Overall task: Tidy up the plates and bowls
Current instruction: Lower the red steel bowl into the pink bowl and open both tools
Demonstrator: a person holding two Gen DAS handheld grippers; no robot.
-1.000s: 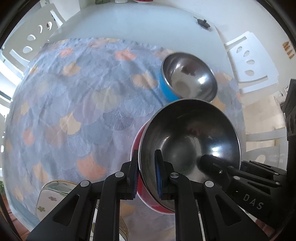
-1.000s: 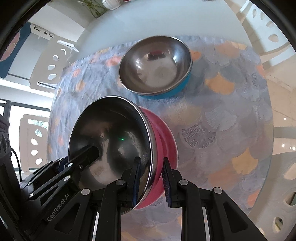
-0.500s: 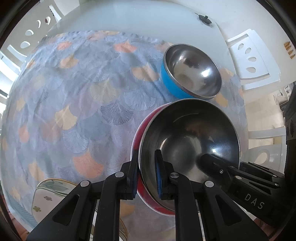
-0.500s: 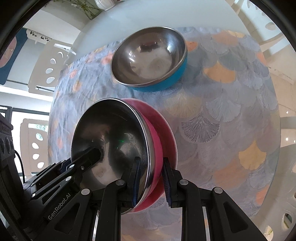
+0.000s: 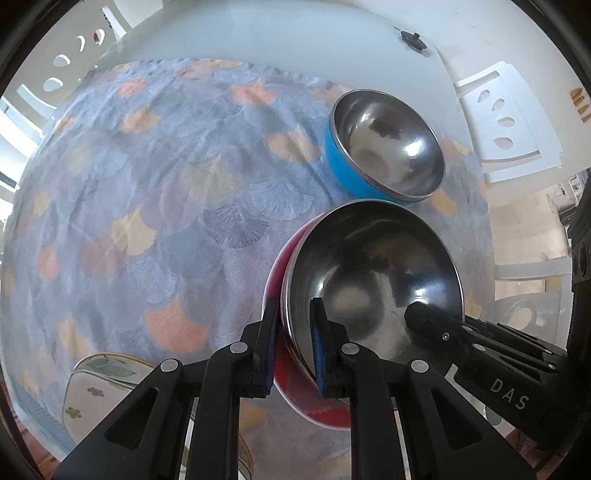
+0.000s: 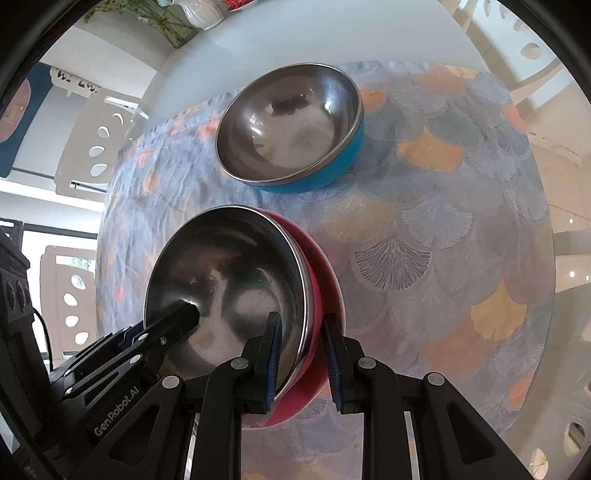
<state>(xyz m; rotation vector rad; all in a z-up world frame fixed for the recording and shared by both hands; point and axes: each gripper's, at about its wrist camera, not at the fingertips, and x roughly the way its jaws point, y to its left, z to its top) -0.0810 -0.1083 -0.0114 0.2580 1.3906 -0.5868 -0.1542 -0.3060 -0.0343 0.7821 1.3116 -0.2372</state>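
A steel bowl with a red outside (image 5: 373,273) (image 6: 229,280) is held above the patterned tablecloth. My left gripper (image 5: 293,339) is shut on its left rim and my right gripper (image 6: 301,354) is shut on its right rim. Each gripper shows in the other's view, reaching into the bowl. A steel bowl with a blue outside (image 5: 384,147) (image 6: 291,129) stands upright on the cloth just beyond the red bowl, apart from it.
A floral plate (image 5: 99,384) lies at the near left edge of the cloth. The round table (image 5: 258,33) has bare white surface beyond the cloth. White chairs (image 5: 506,122) stand around it. A white vase (image 6: 199,14) is at the far side.
Both grippers have carried the red bowl forward, closer to the blue bowl. The grip on the rim has not changed.
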